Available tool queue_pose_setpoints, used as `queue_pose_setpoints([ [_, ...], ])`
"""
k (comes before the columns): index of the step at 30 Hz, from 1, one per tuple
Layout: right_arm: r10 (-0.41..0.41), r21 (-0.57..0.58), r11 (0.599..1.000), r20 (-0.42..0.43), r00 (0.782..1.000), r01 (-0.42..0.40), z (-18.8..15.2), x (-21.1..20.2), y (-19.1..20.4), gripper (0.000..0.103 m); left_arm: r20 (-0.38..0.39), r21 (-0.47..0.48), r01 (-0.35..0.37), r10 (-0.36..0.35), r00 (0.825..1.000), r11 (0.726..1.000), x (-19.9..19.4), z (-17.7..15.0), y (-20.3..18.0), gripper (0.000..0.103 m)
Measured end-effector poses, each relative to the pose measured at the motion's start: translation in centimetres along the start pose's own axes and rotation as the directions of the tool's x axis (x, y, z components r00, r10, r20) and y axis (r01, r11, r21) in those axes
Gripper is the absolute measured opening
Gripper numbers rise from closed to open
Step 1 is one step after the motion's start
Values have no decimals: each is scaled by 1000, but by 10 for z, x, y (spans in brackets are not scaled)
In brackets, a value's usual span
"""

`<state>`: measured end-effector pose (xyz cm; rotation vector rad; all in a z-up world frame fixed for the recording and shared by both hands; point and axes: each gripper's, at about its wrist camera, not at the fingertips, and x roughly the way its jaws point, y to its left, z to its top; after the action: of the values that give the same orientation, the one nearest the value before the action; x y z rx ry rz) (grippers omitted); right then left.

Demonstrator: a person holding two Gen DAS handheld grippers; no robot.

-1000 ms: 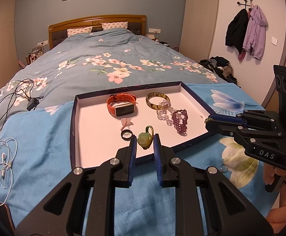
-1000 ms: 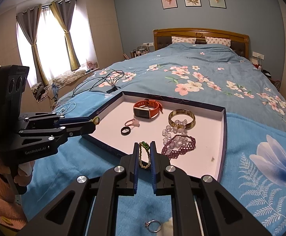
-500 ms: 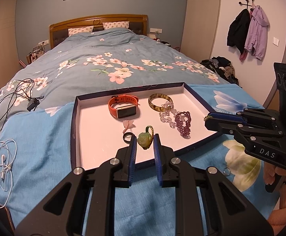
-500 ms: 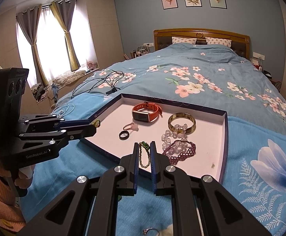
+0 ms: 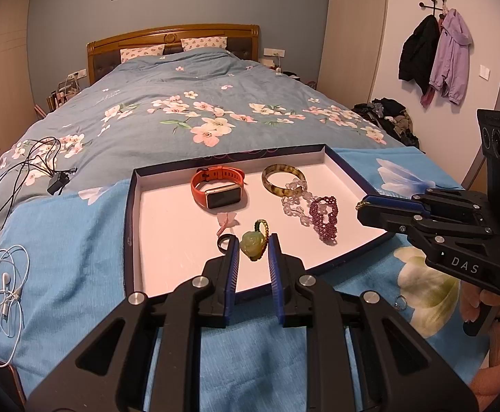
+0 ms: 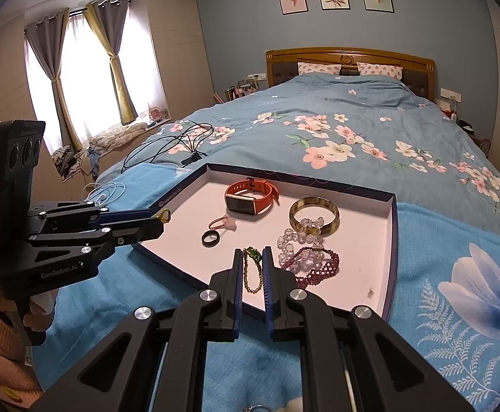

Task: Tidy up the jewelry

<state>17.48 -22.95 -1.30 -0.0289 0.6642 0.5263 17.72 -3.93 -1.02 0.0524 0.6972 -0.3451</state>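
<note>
Green rose pendant (image 5: 250,244) on a gold bead loop, pinched at the tips of the left gripper (image 5: 252,238), fingers drawn in to a narrow gap no wider than the pendant. Held above the near part of the pink-floored tray (image 5: 131,213), close to a black ring (image 5: 223,242) and a pink ring (image 5: 225,219).

Gold bead chain (image 6: 252,271) with a green bit at its top, clamped the same way in the right gripper (image 6: 252,254), fingers nearly together, hanging over the tray's near edge. Unclear whether one linked piece or two separate ones.

Further in, lying on the tray floor: orange watch (image 5: 217,192), amber bangle (image 5: 282,178), clear bead bracelet (image 5: 294,202) touching a purple beaded bracelet (image 5: 325,218). Outside the tray, on the blue bedspread (image 5: 60,240), a small ring (image 5: 400,300).

Probably mid-placement: carried in, not yet set down. Next, likely: lower onto a bare patch of tray floor away from the rings, then ease the fingers apart gently, avoiding a snag.

Readable: "DAS" on the right gripper's body, "GenRobot.AI" on the left's. Round mark on the tray rim too small to read.
</note>
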Motion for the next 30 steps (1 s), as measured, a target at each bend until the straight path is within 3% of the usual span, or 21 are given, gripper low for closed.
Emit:
queue_pose_setpoints([
  [30, 2, -11, 1000, -14, 1000, -2, 10, 16, -4, 9, -12, 0, -10, 10, 1000, 1000, 14, 5, 6, 18],
])
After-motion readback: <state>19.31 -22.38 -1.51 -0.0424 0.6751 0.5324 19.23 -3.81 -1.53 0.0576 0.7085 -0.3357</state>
